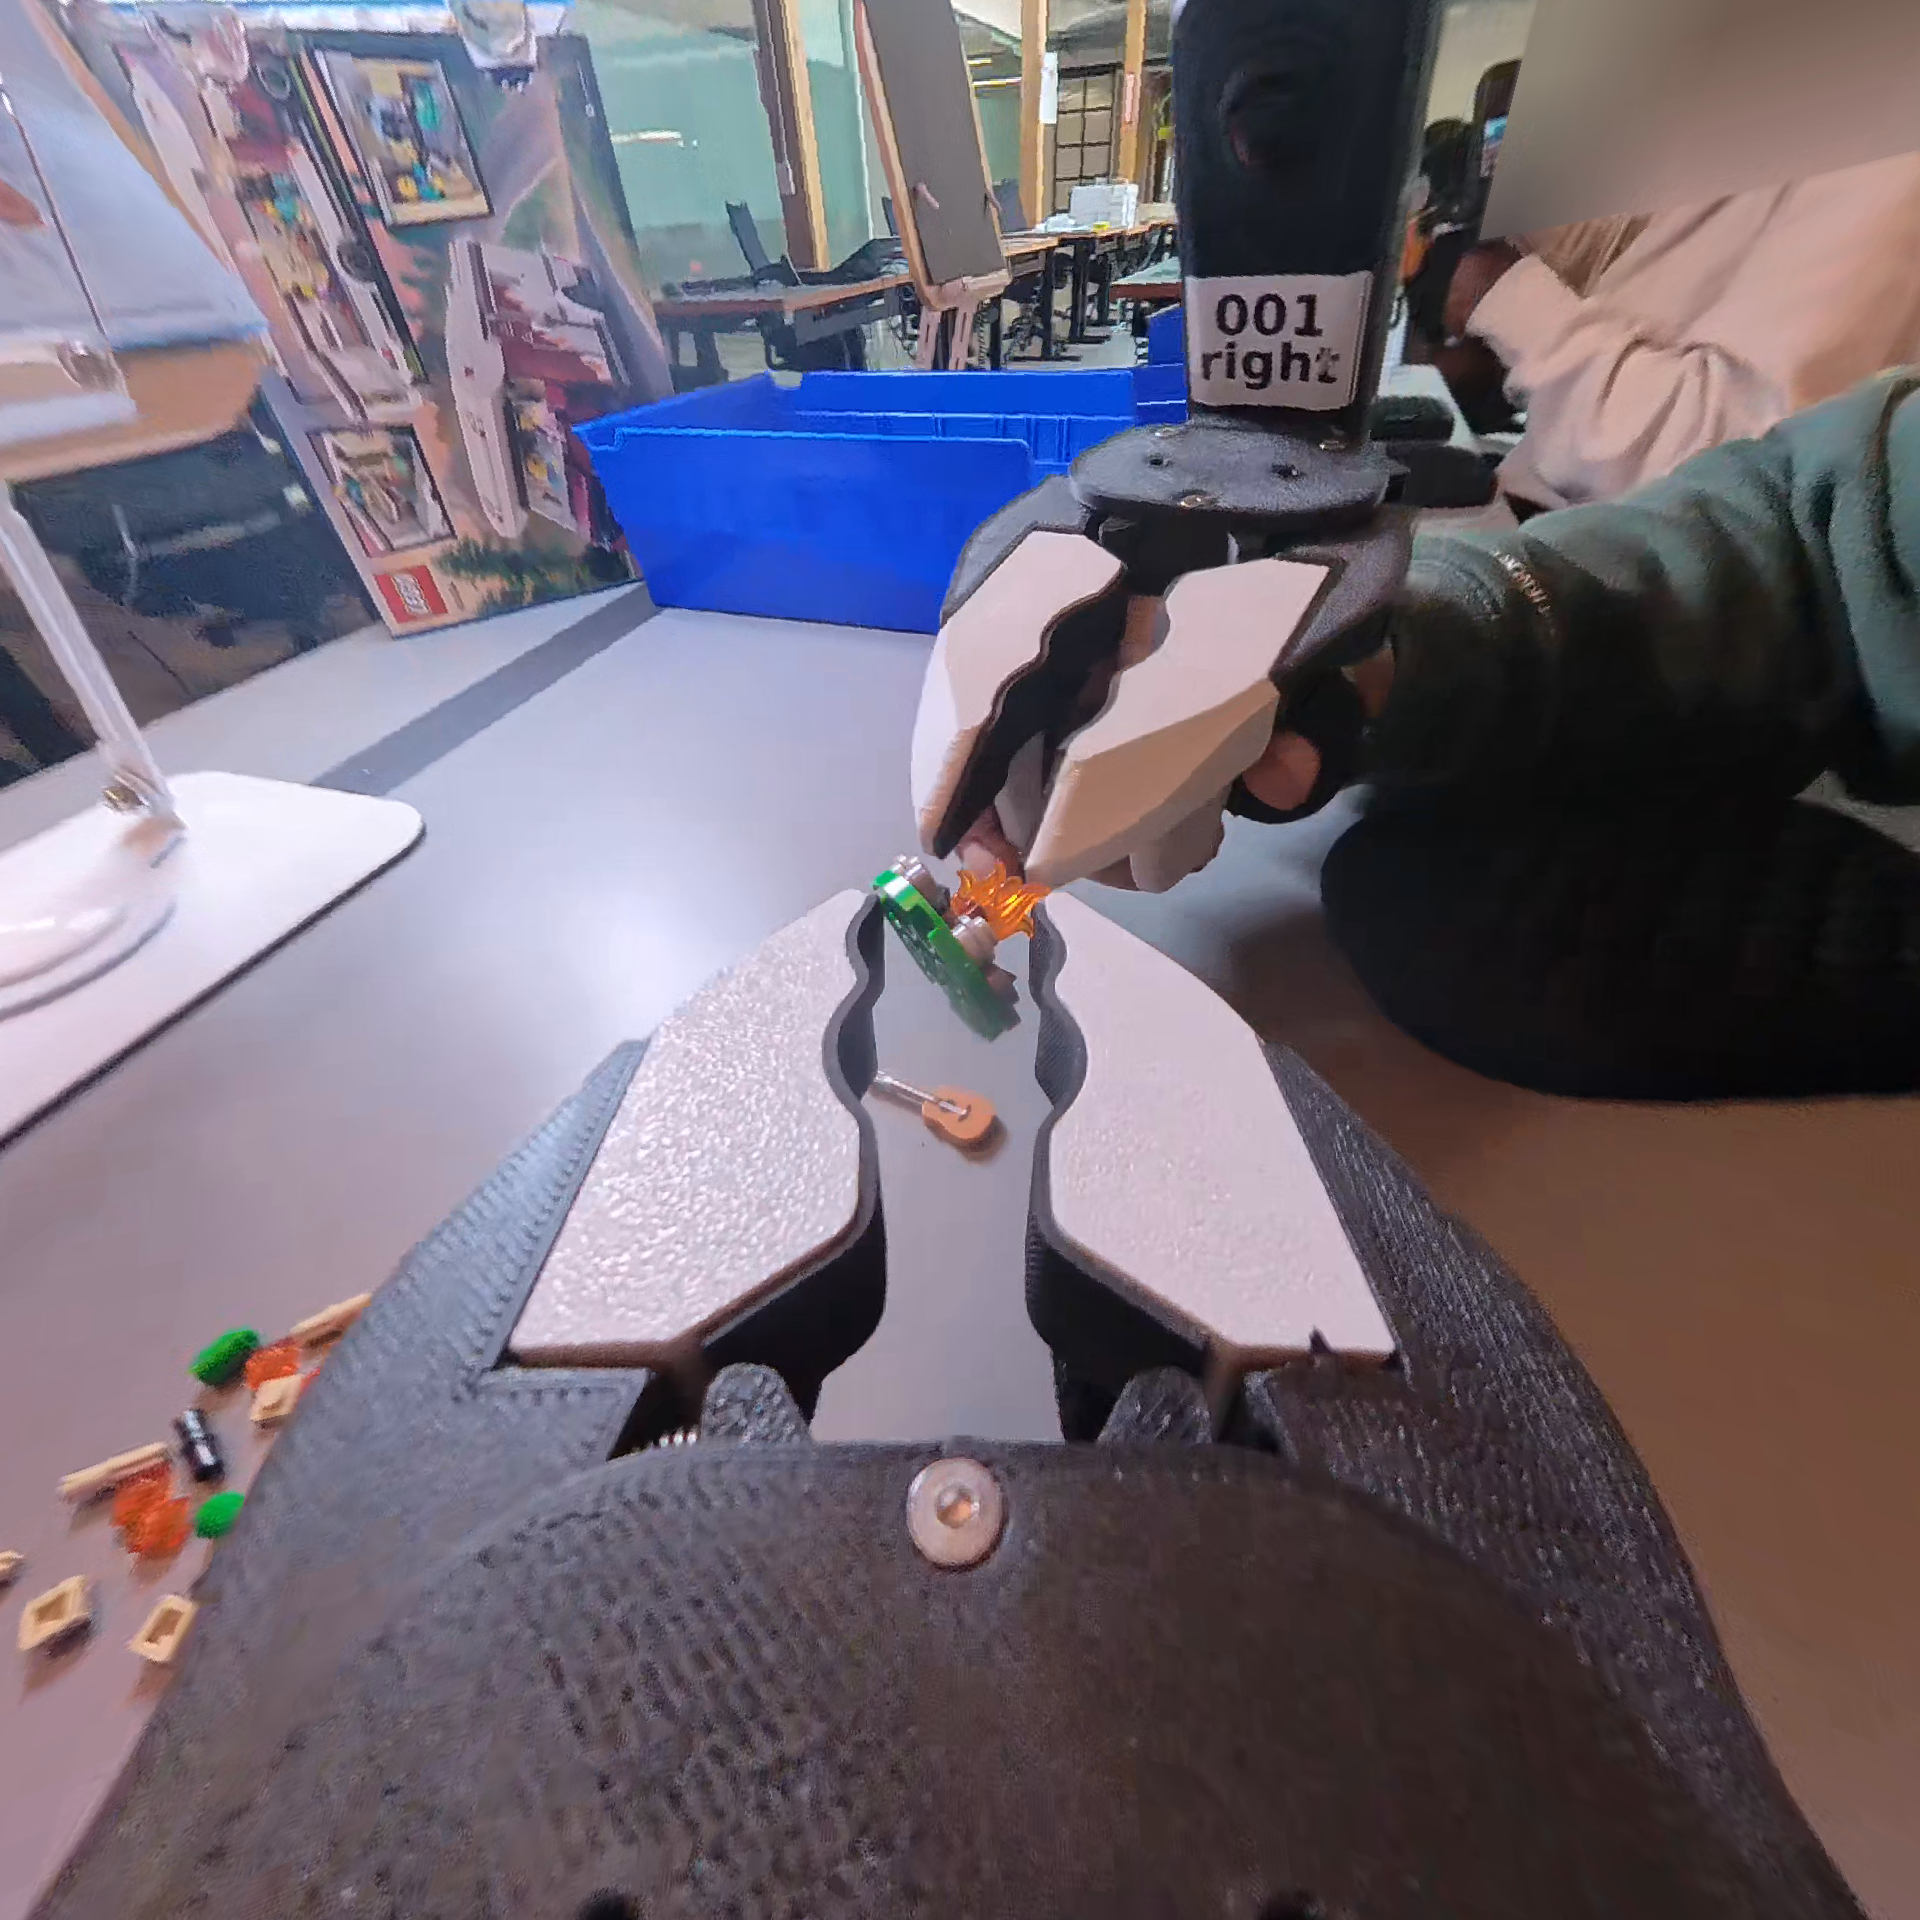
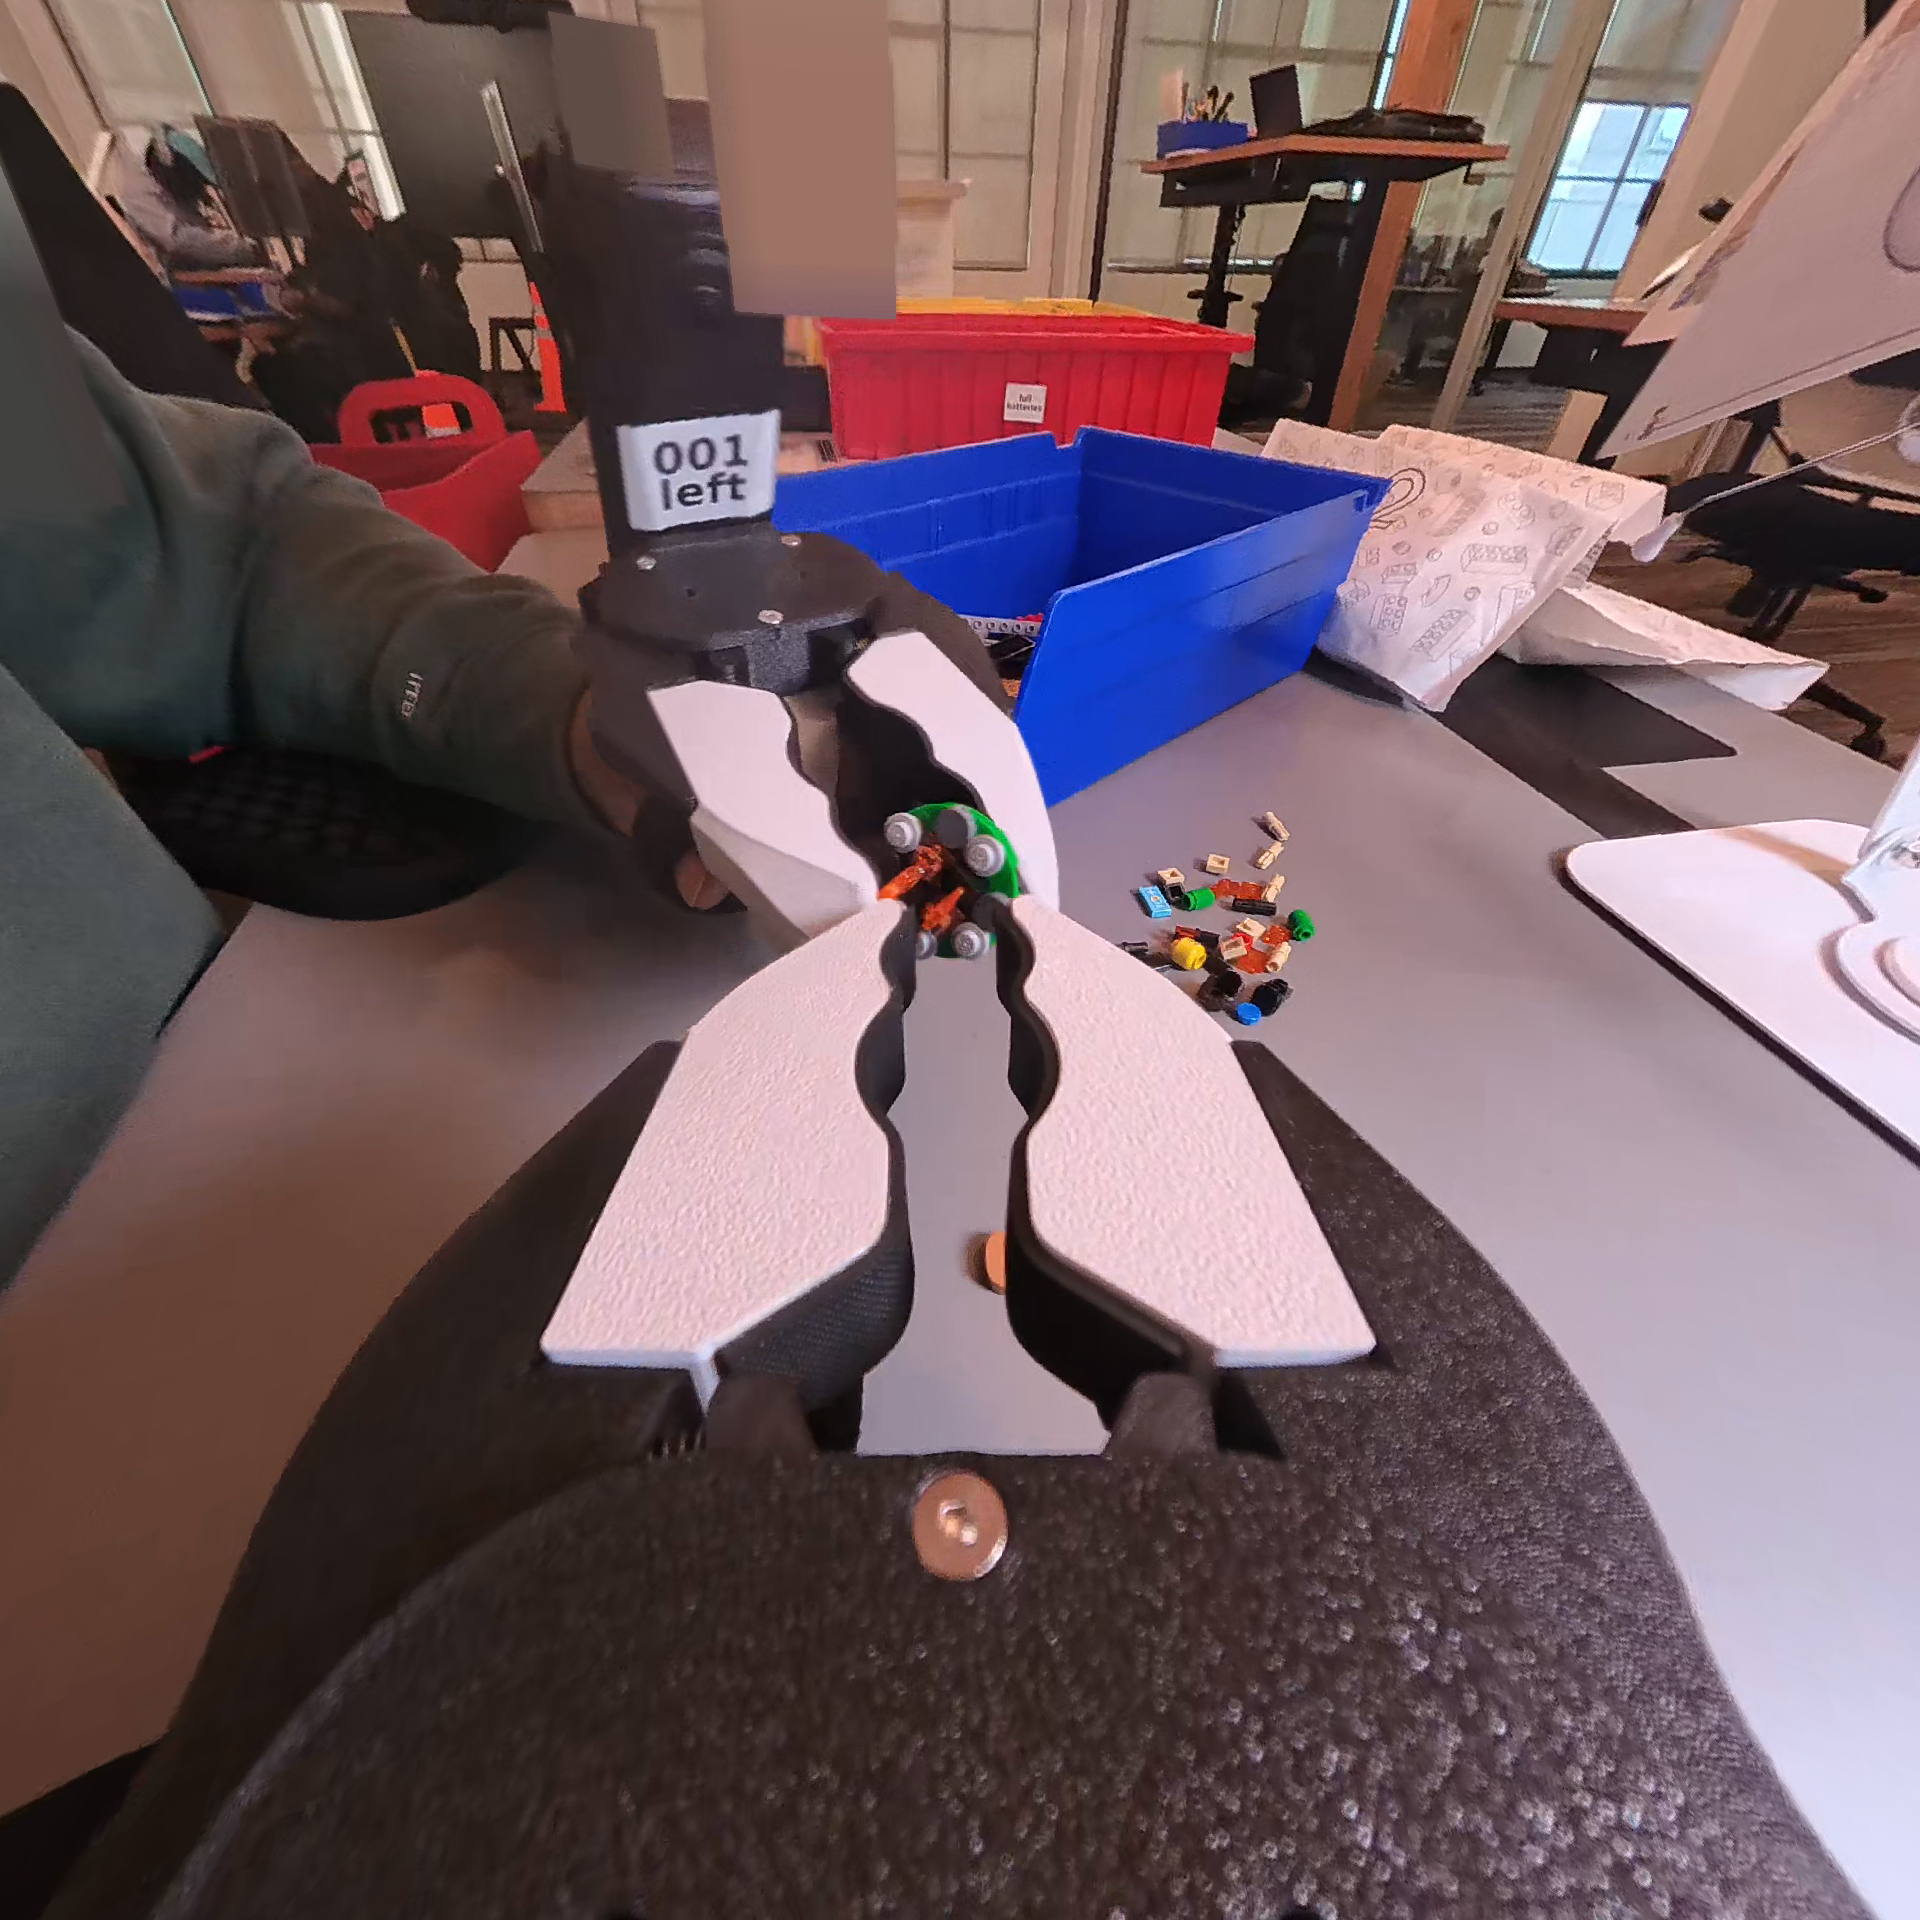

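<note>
My left gripper [image 1: 956,920] is shut on a green round plate [image 1: 940,951] with grey studs and holds it tilted above the grey table [image 1: 582,831]. My right gripper [image 1: 987,857] comes down from above, and its tips close on an orange flame piece [image 1: 997,896] against the plate's studded face. In the right wrist view the right gripper [image 2: 948,920] faces the left gripper [image 2: 951,873]. The green plate [image 2: 992,883] sits between the left fingers, with the orange flame [image 2: 940,906] at its middle. A small tan guitar piece [image 1: 951,1112] lies on the table under my left fingers.
Several small loose bricks [image 2: 1236,925] lie on the table, also in the left wrist view [image 1: 166,1455]. A blue bin [image 2: 1174,603] stands behind, with a red bin [image 2: 1029,384] farther back and paper bags [image 2: 1475,551] beside it. A white stand base [image 1: 208,862] and a printed box [image 1: 416,364] are to the left. Only a small space, under 4 cm, lies between the two pairs of fingers.
</note>
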Tool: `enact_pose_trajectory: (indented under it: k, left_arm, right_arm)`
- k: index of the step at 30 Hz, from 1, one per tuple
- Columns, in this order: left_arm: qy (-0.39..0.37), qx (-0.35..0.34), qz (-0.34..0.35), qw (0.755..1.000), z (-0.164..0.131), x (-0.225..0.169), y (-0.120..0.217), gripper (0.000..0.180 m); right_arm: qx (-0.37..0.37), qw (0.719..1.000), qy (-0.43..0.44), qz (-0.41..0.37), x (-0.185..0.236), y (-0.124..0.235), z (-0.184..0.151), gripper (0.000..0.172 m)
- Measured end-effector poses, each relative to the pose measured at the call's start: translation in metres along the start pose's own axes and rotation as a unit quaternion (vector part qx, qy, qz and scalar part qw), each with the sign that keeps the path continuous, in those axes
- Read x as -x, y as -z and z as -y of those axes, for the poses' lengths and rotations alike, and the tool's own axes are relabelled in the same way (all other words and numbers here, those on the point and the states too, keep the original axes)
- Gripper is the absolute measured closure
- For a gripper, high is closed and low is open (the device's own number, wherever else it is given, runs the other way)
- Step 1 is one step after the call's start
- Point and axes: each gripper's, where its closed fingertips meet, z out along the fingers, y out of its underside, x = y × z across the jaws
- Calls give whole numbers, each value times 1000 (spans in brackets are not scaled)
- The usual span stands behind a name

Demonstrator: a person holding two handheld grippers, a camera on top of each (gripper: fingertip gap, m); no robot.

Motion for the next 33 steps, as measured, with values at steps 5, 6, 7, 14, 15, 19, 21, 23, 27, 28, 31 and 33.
enact_pose_trajectory:
  k: [5, 6, 7, 14, 15, 19, 21, 23, 27, 28, 31, 33]
  left_arm:
    - [-142, 0, 44, 989, 6, -6, 1, 153]
    - [-169, 3, 58, 984, 6, -5, 2, 153]
    - [-193, 3, 66, 979, 7, -5, 3, 153]
    - [-255, 14, 79, 964, 4, -2, 4, 153]
    - [-245, 11, 73, 967, 4, -2, 4, 152]
    - [-217, 11, 60, 974, 2, 1, 6, 159]
    - [-205, 9, 51, 977, 2, 2, 8, 165]
    - [-194, 19, 48, 980, -1, 3, 9, 168]
    - [-123, 33, 29, 991, -1, 5, 8, 171]
    - [-97, 35, 22, 994, -2, 6, 7, 171]
    - [-42, 42, 10, 998, -6, 7, 5, 171]
    - [-15, 45, 6, 999, -9, 7, 3, 171]
  right_arm:
    - [-5, 998, -49, 31, 8, -2, 1, 159]
    - [-5, 997, -62, 36, 9, -3, 1, 160]
    - [-5, 996, -73, 44, 11, -3, 1, 162]
    - [6, 991, -118, 60, 12, -6, -3, 170]
    - [8, 991, -121, 63, 11, -5, -3, 170]
    - [16, 989, -135, 61, 6, -2, -4, 170]
    - [22, 987, -150, 61, 4, -2, -7, 170]
    - [33, 984, -161, 64, 4, -3, -11, 170]
    - [36, 983, -167, 62, 3, -4, -13, 170]
    - [37, 983, -168, 59, 3, -3, -14, 170]
    - [43, 983, -169, 47, 1, -3, -18, 170]
    - [49, 985, -164, 39, 0, -2, -20, 170]
